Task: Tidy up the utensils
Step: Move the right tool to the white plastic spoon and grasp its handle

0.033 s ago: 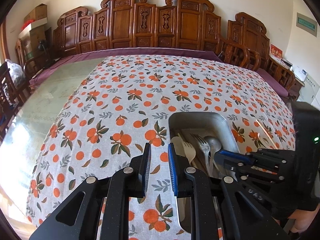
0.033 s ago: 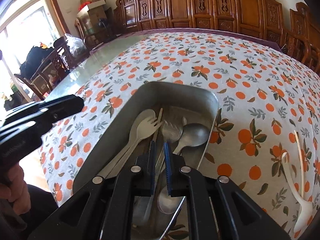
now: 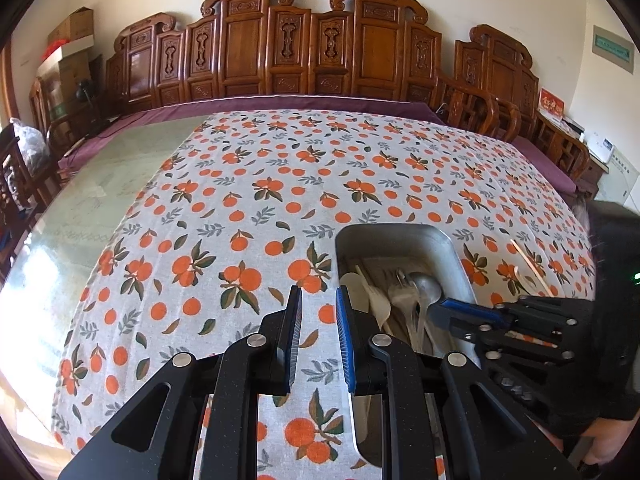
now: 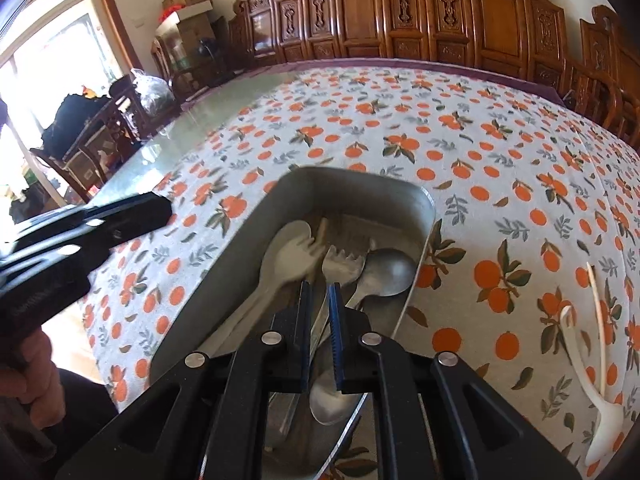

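A metal tray (image 4: 360, 174) lies on the orange-print tablecloth (image 3: 280, 200). In it are a cream plastic spoon and fork (image 4: 296, 248), a metal fork (image 4: 344, 264), metal spoons (image 4: 390, 270) and a wooden stick. My right gripper (image 4: 320, 286) hovers over the tray's near half with a narrow gap between its pads. The metal fork's handle runs under that gap, and the pads do not press on it. My left gripper (image 3: 318, 294) is over bare cloth just left of the tray (image 3: 400, 229), slightly open and holding nothing.
A white plastic fork (image 4: 600, 412) and a thin cream stick (image 4: 598, 320) lie on the cloth right of the tray. Bare glass tabletop (image 3: 100, 200) lies left of the cloth. Carved wooden chairs (image 3: 300, 48) line the far edge. A person's hand (image 4: 36, 368) holds the left gripper.
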The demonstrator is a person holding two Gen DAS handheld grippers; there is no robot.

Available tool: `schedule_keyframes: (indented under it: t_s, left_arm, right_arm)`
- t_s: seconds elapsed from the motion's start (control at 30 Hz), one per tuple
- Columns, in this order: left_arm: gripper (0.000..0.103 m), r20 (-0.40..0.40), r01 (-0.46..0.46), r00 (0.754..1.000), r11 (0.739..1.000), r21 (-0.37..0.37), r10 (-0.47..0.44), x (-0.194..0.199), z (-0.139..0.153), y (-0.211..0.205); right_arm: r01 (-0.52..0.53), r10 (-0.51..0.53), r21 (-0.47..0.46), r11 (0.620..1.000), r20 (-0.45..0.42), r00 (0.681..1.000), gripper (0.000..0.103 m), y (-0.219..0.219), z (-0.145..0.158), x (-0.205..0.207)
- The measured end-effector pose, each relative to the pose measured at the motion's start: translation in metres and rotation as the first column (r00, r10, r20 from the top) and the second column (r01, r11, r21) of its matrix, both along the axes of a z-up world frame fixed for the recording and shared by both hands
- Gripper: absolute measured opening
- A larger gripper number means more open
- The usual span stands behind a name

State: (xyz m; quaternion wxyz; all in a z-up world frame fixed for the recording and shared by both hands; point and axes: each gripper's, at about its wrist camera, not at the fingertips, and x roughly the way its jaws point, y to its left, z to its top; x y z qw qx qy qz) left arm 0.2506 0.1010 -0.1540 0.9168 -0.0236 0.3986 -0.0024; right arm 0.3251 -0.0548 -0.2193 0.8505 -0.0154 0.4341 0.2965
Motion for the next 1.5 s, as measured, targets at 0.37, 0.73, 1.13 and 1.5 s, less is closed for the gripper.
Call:
schedule_keyframes:
  t_s: [0.37,0.73,1.13,1.5]
  left_arm:
    - [0.04,0.01,0.084,0.996,0.996,-0.018,-0.084,0.002,0.003,-0.044]
    - [0.052,-0.007,0.157,0.987,0.987,-0.03,-0.158,0.002,-0.005,-0.088]
    - [0.052,-0.037,0.228,0.973,0.973,-0.023,-0.229,-0.005,-0.014,-0.12]
    - [0.052,-0.037,0.236,0.971,0.971,-0.021,-0.237,-0.005,-0.015,-0.123]
  right_arm:
    - [0.094,-0.085,-0.085,0.992,0.106,0.991,0.012,-0.118,0.029,-0.01]
    - [0.203,-0.184,-0.25,0.947,0.099,0.978,0.02,-0.195,-0.012,-0.015]
    - [0.123,-0.137,-0.362,0.924,-0.013,0.991,0.03,-0.194,-0.04,-0.005]
    - [0.019,-0.062,-0.384,0.923,-0.1,0.993,0.03,-0.168,-0.043,-0.015]
